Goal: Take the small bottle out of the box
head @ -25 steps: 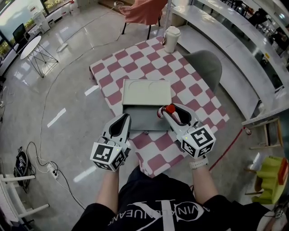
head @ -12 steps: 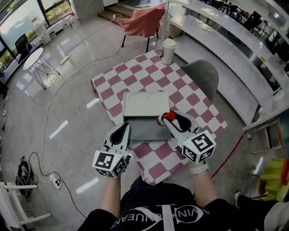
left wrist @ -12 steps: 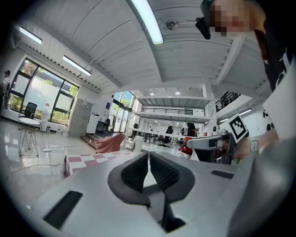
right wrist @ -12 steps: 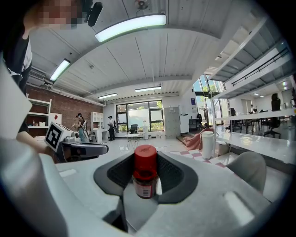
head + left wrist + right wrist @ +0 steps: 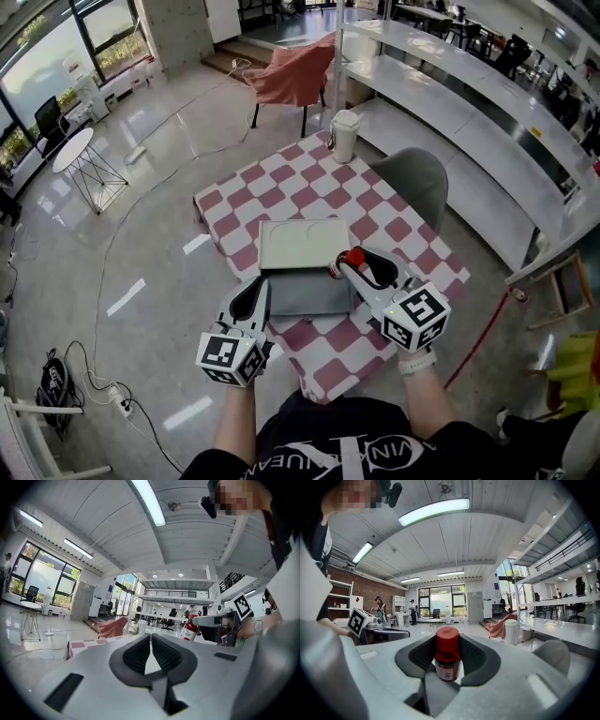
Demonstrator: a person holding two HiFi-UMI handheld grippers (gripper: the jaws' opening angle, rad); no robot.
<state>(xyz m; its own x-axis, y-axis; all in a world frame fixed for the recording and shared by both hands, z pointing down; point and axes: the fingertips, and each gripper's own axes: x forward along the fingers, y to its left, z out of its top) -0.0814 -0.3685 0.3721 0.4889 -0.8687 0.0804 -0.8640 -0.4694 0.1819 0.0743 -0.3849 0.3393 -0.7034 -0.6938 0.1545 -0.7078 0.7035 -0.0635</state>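
right gripper view: small bottle [image 5: 447, 662] in claw [image 5: 447, 645]

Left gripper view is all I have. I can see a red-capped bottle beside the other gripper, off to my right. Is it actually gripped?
Observer: Yes. The right gripper view shows the right gripper closed on the small bottle, which stands upright between its pads.
Operator: Where is it relative to the box? I can't see the box.
Observer: In the head view the bottle sits by the right edge of the box. I can't tell how far it is above the rim.
Operator: Is the box open?
Observer: Yes. Its lid lies folded back flat on the far side, and the part of the inside that I can see is bare grey.
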